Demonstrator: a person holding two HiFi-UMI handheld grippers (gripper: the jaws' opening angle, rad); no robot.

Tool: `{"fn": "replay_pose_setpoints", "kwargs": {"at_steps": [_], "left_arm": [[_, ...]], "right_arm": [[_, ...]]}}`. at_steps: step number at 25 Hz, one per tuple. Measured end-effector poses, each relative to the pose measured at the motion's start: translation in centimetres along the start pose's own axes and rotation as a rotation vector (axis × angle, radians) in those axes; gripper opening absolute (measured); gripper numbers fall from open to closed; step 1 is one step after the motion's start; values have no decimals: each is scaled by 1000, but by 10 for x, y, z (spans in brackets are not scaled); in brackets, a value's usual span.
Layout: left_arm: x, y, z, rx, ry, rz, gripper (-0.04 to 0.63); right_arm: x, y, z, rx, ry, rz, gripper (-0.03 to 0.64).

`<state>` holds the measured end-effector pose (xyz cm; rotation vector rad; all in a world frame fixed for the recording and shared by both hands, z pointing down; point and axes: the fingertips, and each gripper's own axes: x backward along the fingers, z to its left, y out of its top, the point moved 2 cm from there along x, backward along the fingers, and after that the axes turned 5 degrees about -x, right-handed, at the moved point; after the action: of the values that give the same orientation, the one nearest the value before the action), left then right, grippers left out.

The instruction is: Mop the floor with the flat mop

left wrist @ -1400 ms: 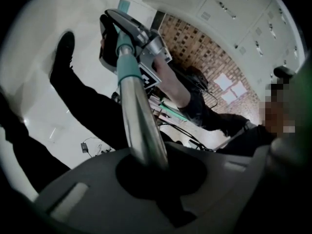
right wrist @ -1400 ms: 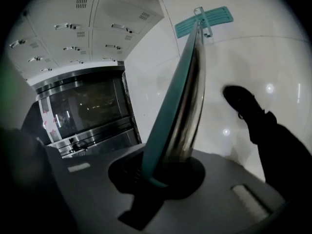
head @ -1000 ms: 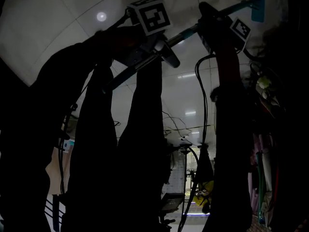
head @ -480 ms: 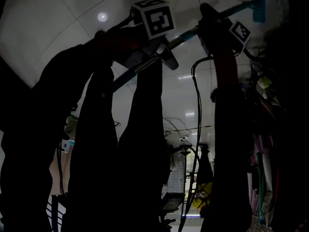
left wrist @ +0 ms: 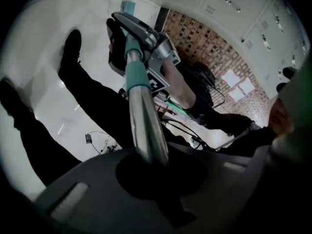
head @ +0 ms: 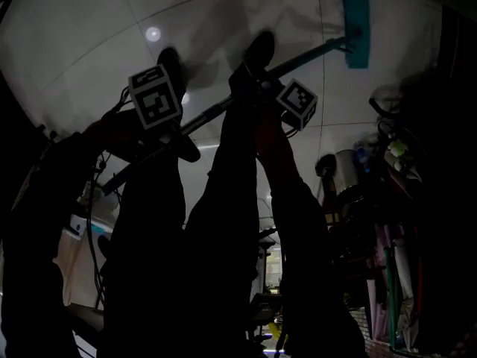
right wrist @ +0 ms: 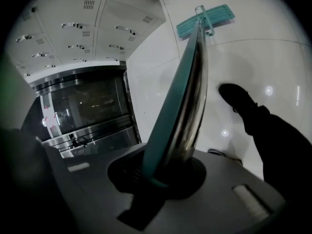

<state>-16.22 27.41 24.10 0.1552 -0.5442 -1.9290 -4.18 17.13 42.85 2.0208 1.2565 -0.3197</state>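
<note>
With left gripper [left wrist: 146,167] and right gripper [right wrist: 168,177] clamped on the mop handle [right wrist: 187,96], I want its pad [right wrist: 204,18] flat, strokes even.

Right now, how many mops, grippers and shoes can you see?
1 mop
2 grippers: left gripper and right gripper, both shut on the mop
2 shoes: one, the other
Total: 5
</note>
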Motion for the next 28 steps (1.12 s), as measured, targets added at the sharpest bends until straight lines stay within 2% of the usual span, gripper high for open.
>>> {"fn": "replay_pose_setpoints", "kwargs": {"at_steps": [4,8,10,15,21,23,28], "left_arm": [[13,-68,13,3,-4,-33,14],[32,-136,33,-4,26,-19,15],[35,-155,41,8,33,-9,15],[36,-171,55,43,39,-24,15],[34,-160,64,55,75,-54,8],[36,-152,63,51,65,-63,6],[31,-75,50,23,38,-29,8]], "right_arm": [[-19,-75,-14,-14,-8,50,63],[-48,-148,-22,-30,-18,75,63],[-56,-167,-30,-37,-17,83,62],[-66,-188,-51,-63,-17,119,63],[-64,-175,-56,-63,-17,97,61],[-65,-166,-53,-60,-13,90,60],[-52,-86,-39,-73,-7,37,57]]}}
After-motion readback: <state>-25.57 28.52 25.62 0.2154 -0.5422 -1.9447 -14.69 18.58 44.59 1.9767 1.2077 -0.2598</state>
